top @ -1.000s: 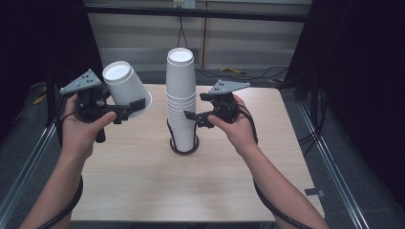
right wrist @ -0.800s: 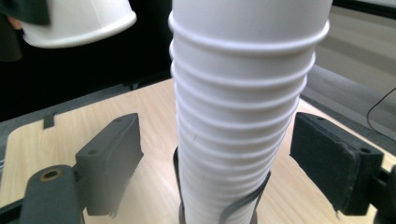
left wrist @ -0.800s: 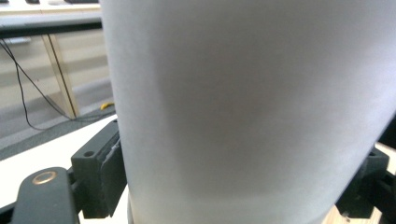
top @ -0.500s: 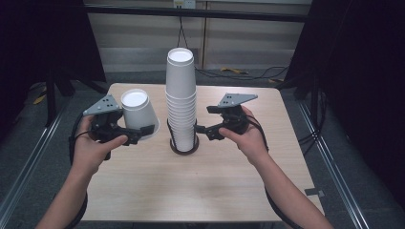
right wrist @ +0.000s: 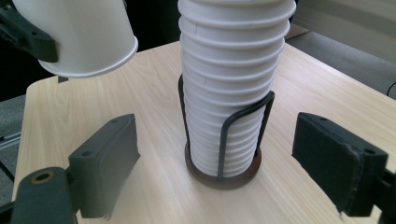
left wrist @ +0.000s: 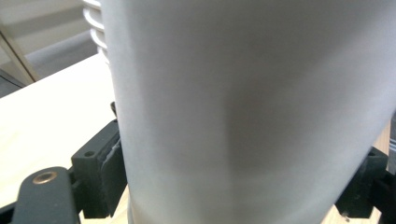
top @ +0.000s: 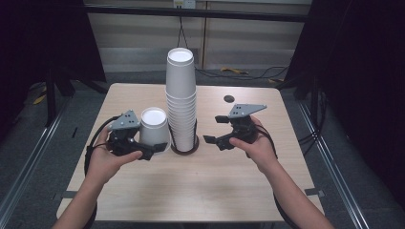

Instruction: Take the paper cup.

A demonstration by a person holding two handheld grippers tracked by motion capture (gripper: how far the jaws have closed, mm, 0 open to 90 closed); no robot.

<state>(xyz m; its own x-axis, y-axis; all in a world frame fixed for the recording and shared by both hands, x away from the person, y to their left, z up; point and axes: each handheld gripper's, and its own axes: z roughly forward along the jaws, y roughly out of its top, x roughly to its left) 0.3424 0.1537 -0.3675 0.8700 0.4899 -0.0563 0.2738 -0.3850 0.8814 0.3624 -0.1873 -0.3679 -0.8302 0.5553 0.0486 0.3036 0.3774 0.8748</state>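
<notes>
White paper cup (top: 154, 126): smooth, matte, tapered; it sits upside down between my left fingers (left wrist: 105, 163), its flat base up and its rolled rim down.
Left grip: my left fingers are clamped on the cup's wall, one black pad on each side, low near the rim.
Left gripper (top: 152, 149): held level in my left hand (top: 106, 160), pointing across toward the stack, a grey three-cornered plate on top.
Cup's place: in the right gripper view the rim hangs a little above the tabletop (top: 210, 191), just beside the stack and apart from it.
Stack of cups (top: 181, 102): white paper, upside down, nested in a tall column; ridged bands of rolled rims run down its lower half.
Holder (right wrist: 223, 175): round dark base with thin black wire uprights that hug the foot of the stack; it lies straight ahead of my right fingers (right wrist: 105, 158).
Right gripper (top: 214, 130): fingers wide apart, nothing between the blocky black pads; held level in my right hand (top: 255, 148), aimed at the stack's lower part, short of touching it.
Tabletop: pale wood grain, flat, matte.
</notes>
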